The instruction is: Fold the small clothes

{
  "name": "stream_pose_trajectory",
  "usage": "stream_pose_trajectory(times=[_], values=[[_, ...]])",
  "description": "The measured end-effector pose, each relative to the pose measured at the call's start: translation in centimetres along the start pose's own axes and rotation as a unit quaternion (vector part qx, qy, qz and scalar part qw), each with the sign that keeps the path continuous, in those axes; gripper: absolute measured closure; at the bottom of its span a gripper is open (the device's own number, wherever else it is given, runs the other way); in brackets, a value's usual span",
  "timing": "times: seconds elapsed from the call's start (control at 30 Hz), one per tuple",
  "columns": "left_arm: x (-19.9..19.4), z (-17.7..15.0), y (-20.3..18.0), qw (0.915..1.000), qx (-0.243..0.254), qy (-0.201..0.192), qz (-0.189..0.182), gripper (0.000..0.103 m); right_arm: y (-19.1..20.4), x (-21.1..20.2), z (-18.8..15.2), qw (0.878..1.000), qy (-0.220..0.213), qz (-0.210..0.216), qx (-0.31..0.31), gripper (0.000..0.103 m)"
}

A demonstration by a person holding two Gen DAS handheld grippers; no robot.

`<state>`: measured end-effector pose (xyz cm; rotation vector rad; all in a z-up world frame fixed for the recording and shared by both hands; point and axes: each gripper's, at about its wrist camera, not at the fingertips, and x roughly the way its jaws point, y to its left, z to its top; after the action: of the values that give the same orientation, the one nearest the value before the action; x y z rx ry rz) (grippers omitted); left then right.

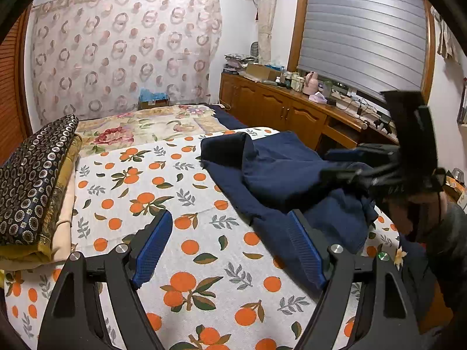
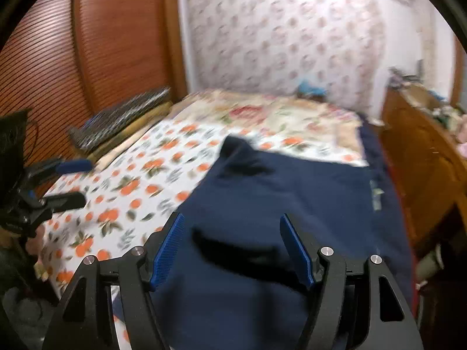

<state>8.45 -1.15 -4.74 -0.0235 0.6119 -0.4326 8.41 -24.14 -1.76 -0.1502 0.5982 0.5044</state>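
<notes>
A navy blue garment (image 1: 280,175) lies rumpled on the orange-print sheet (image 1: 163,204), toward the bed's right side. My left gripper (image 1: 230,227) is open and empty above the sheet, its right pad at the garment's near edge. My right gripper (image 2: 233,227) is open, hovering over the garment (image 2: 277,192), nothing between its pads. The right gripper also shows blurred in the left wrist view (image 1: 359,172), above the garment. The left gripper shows at the left edge of the right wrist view (image 2: 73,180).
A folded dark patterned blanket stack (image 1: 32,186) sits at the bed's left edge. A wooden cabinet (image 1: 286,110) with bottles and clutter runs along the right. A floral bedcover (image 1: 146,128) lies farther up the bed. A louvered wooden door (image 2: 73,58) stands left.
</notes>
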Motion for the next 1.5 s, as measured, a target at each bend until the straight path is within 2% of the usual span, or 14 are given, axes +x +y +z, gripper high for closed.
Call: stream_pose_trajectory(times=[0.33, 0.43, 0.6, 0.63, 0.67, 0.7, 0.77, 0.83, 0.9, 1.1, 1.37, 1.5], values=[[1.8, -0.6, 1.5, 0.9998, -0.004, 0.018, 0.002, 0.022, -0.4, 4.6, 1.4, 0.996, 0.072, 0.018, -0.040, 0.033], [2.1, -0.8, 1.9, 0.9996, -0.008, 0.026, 0.002, 0.022, -0.8, 5.2, 1.5, 0.996, 0.080, 0.025, -0.037, 0.033], [2.6, -0.8, 2.1, 0.9995, -0.005, 0.031, 0.002, 0.022, -1.0, 6.0, 2.3, 0.995, 0.092, 0.008, -0.048, 0.033], [2.8, -0.7, 2.1, 0.9995, -0.006, 0.032, 0.001, 0.022, -0.7, 6.2, 2.4, 0.995, 0.090, 0.008, -0.048, 0.037], [2.9, -0.7, 2.1, 0.9994, -0.006, 0.034, 0.000, 0.022, -0.8, 5.9, 2.4, 0.995, 0.086, 0.008, -0.048, 0.052], [3.0, -0.7, 2.0, 0.9994, -0.005, 0.035, 0.000, 0.022, -1.0, 5.6, 2.5, 0.995, 0.083, 0.007, -0.047, 0.060], [3.4, -0.6, 2.1, 0.9993, -0.003, 0.038, -0.001, 0.022, -0.1, 6.8, 2.0, 0.995, 0.079, 0.003, -0.054, 0.088], [3.7, -0.4, 2.1, 0.9992, -0.003, 0.040, -0.001, 0.022, 0.1, 7.0, 1.8, 0.996, 0.072, 0.002, -0.058, 0.093], [4.0, -0.3, 2.2, 0.9991, -0.003, 0.043, -0.002, 0.022, -0.3, 6.4, 2.0, 0.997, 0.055, 0.003, -0.055, 0.094], [5.6, -0.2, 2.3, 0.9980, -0.001, 0.064, 0.002, 0.022, -3.5, 4.8, 4.8, 0.999, 0.007, -0.033, -0.032, 0.094], [6.9, 0.1, 2.3, 0.9971, -0.004, 0.076, -0.003, 0.022, -9.0, 6.5, 7.3, 0.995, -0.002, -0.097, 0.009, 0.094], [7.3, 0.2, 2.2, 0.9968, -0.002, 0.080, -0.003, 0.022, -12.4, 8.0, 8.0, 0.985, 0.002, -0.152, 0.079, 0.094]])
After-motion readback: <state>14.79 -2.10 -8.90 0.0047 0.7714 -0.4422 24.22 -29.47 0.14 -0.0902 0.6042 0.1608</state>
